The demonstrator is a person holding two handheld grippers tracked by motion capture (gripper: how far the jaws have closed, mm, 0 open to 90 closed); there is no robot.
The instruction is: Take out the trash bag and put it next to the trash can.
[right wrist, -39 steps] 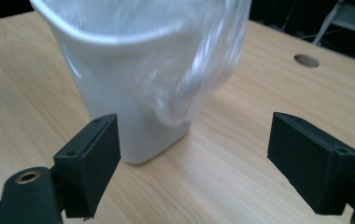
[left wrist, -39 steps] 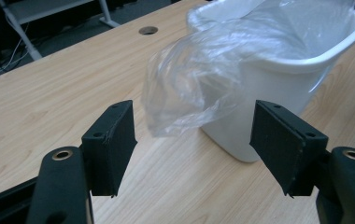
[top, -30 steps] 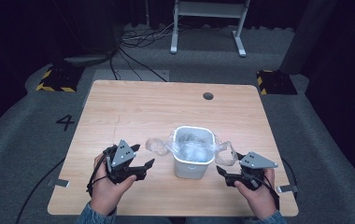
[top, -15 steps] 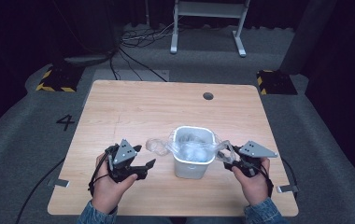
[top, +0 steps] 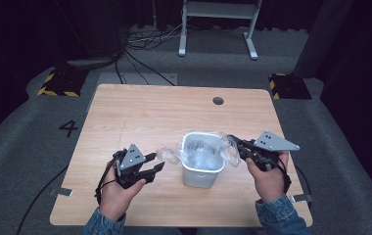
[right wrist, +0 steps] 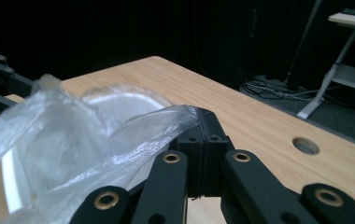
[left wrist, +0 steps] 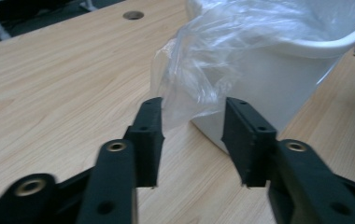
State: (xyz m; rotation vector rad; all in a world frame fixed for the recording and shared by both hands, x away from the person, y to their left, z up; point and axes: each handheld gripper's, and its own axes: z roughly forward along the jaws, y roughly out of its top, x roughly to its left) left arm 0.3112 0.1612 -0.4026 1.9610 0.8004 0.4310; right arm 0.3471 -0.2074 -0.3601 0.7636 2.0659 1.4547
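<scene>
White bin (top: 202,169) stands near the table's (top: 140,112) front edge, lined with a clear bag (left wrist: 203,60). Right gripper (right wrist: 202,122) pinches the bag's edge, jaws closed on it. Left gripper (left wrist: 192,133) waits beside the opposite flap, jaws apart. The film looks light, limp and slippery, best held at the rim overhang.

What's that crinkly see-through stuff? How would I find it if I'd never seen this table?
Look at the wooden table and find the small white bin near its front edge. The clear plastic bag sits inside it, spilling over both sides. It is the only shiny, wrinkled, see-through thing; the right gripper pinches one edge, and the open left gripper points at the other.
</scene>
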